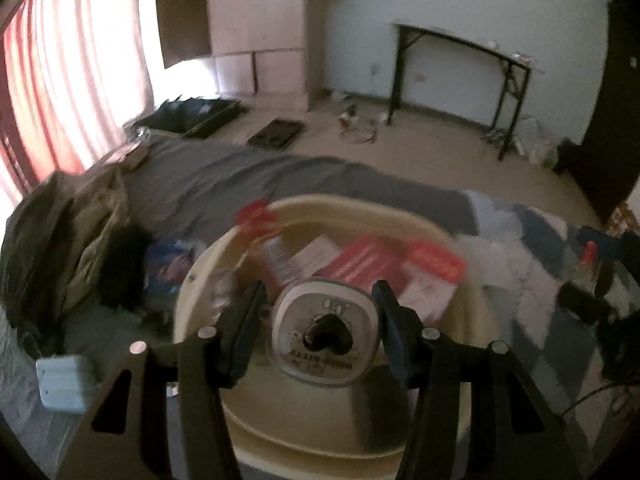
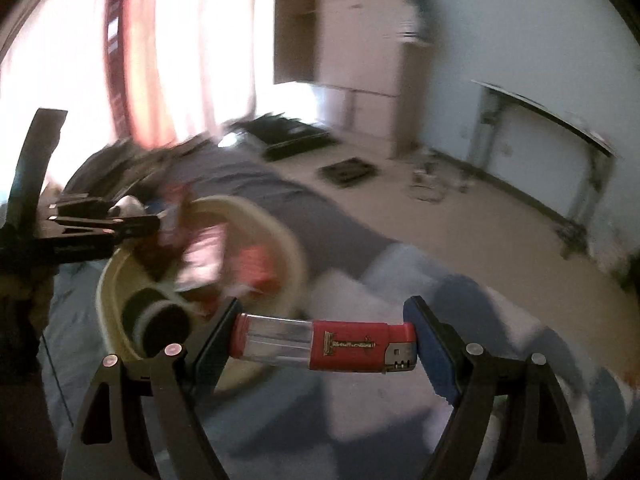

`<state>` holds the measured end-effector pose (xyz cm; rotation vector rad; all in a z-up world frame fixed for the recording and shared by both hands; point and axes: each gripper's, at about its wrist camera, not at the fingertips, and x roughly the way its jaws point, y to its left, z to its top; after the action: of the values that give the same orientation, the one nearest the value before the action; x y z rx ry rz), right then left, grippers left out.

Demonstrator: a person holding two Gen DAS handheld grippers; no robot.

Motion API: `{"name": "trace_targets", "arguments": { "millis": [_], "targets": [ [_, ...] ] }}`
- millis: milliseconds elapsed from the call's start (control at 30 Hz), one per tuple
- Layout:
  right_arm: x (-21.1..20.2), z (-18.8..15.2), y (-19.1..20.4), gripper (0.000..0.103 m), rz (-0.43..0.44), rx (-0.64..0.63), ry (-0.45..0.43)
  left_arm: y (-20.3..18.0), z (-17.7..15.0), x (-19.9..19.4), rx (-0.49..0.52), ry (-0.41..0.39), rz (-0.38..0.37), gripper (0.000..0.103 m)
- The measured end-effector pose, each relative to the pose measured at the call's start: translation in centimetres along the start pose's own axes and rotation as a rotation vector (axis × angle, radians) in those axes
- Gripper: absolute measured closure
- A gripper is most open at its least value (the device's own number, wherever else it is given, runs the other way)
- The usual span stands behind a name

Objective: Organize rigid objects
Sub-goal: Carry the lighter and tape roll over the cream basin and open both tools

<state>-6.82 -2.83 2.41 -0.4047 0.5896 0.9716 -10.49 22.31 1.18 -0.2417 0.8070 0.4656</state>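
my right gripper (image 2: 324,344) pinches a red lighter (image 2: 324,346) end to end: light, stiff, slippery. my left gripper (image 1: 320,328) clamps a small tin (image 1: 325,332) over the basin (image 1: 320,204).

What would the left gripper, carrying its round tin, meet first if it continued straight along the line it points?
Probably the cream basin: the left gripper aims its round tin into it, towards the boxes inside. Depth is unclear through blur.
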Motion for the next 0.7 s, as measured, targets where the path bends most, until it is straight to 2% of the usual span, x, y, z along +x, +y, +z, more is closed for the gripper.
{"name": "trace_targets", "arguments": {
  "millis": [67, 167, 233, 300, 467, 633, 700],
  "targets": [
    [2.2, 0.8, 2.3, 0.021, 0.029, -0.072, 0.025, 0.6, -0.4, 1.4, -0.021, 0.035, -0.025, 0.047],
    [5.0, 2.1, 4.6, 0.021, 0.049, -0.151, 0.057, -0.2, -1.1, 2.7, 0.02, 0.086, -0.013, 0.047],
    [6.8, 2.9, 5.1, 0.021, 0.051, -0.17, 0.076, -0.5, -1.5, 3.4, 0.034, 0.118, -0.036, 0.047],
    [8.1, 4.0, 4.9, 0.021, 0.05, -0.18, 0.085, -0.5, -1.9, 3.8, 0.057, 0.147, -0.025, 0.047],
    [11.8, 5.6, 5.4, 0.021, 0.05, -0.231, 0.121, 0.1, -2.2, 5.4, 0.024, 0.195, -0.02, 0.047],
    [14.4, 5.6, 6.3, 0.021, 0.058, -0.275, 0.145, -0.1, -2.5, 6.7, 0.013, 0.238, -0.003, 0.047],
    [14.8, 5.6, 6.3, 0.021, 0.085, -0.269, 0.143, -0.2, -2.6, 7.1, 0.01, 0.252, 0.0, 0.047]
  ]
}}
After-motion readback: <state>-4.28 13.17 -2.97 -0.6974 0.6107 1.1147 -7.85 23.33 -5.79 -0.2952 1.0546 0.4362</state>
